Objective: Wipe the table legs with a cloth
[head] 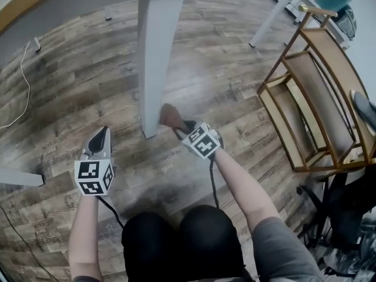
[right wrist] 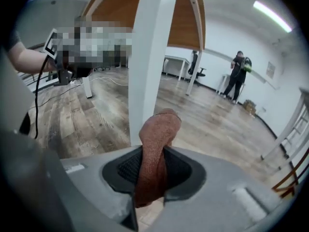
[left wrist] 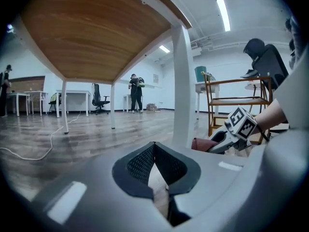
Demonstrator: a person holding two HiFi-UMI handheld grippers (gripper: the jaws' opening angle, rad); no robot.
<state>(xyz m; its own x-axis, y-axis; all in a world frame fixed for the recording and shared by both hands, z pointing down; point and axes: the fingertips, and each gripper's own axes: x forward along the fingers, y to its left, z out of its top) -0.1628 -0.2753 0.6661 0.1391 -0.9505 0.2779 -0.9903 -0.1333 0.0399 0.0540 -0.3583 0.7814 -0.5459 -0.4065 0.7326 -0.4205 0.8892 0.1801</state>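
The right hand-held gripper (right wrist: 153,164) is clenched on a folded reddish-brown woven cloth (right wrist: 158,129), which rests against the white square desk leg (right wrist: 149,57) low near the wood-plank floor (head: 223,69). The left hand-held gripper (left wrist: 154,151) is clenched on nothing.

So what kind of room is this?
Probably a big open office or workroom: white-legged tables, an office chair and long ceiling lights over a wood floor.
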